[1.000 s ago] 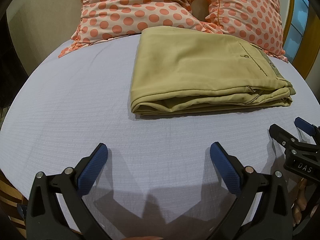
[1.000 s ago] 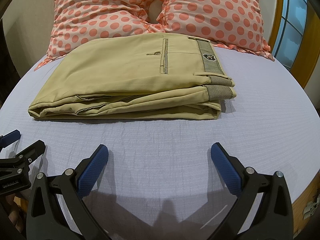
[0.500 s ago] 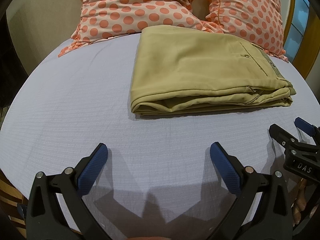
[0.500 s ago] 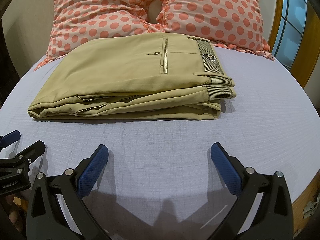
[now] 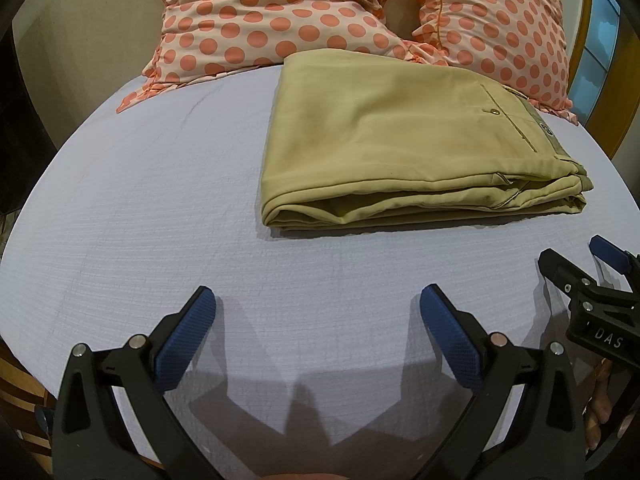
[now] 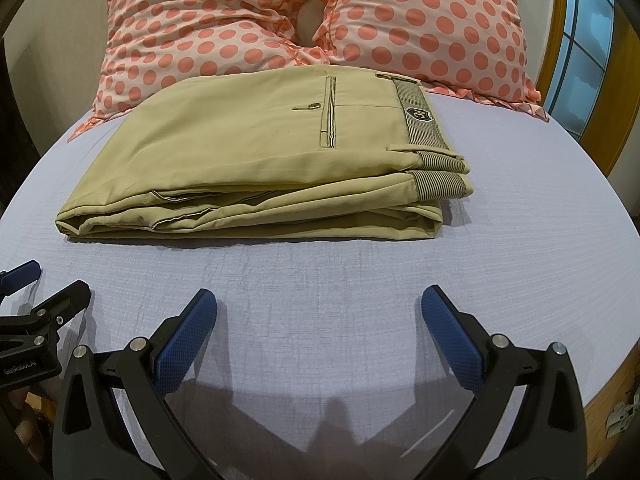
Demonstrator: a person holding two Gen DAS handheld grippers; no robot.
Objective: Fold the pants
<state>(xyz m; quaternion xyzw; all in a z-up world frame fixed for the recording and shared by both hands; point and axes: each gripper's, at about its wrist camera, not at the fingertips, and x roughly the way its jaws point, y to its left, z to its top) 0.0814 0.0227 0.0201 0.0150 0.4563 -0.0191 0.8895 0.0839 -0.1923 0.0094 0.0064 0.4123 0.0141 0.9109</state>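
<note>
Khaki pants point(image 5: 400, 148) lie folded in a flat stack on the pale lilac bed sheet point(image 5: 140, 208), waistband to the right. They also show in the right wrist view point(image 6: 272, 160), back pocket and striped waistband up. My left gripper point(image 5: 318, 310) is open and empty, above the sheet in front of the pants' left end. My right gripper point(image 6: 319, 310) is open and empty, in front of the pants' middle. Each gripper shows at the edge of the other's view: the right one point(image 5: 576, 256), the left one point(image 6: 44, 280).
Two pillows with orange dots point(image 6: 224, 28) point(image 6: 432, 20) lean behind the pants and touch their far edge. A window with a wooden frame point(image 6: 580, 52) stands at the right. The bed's near edge point(image 6: 600, 396) lies just below the grippers.
</note>
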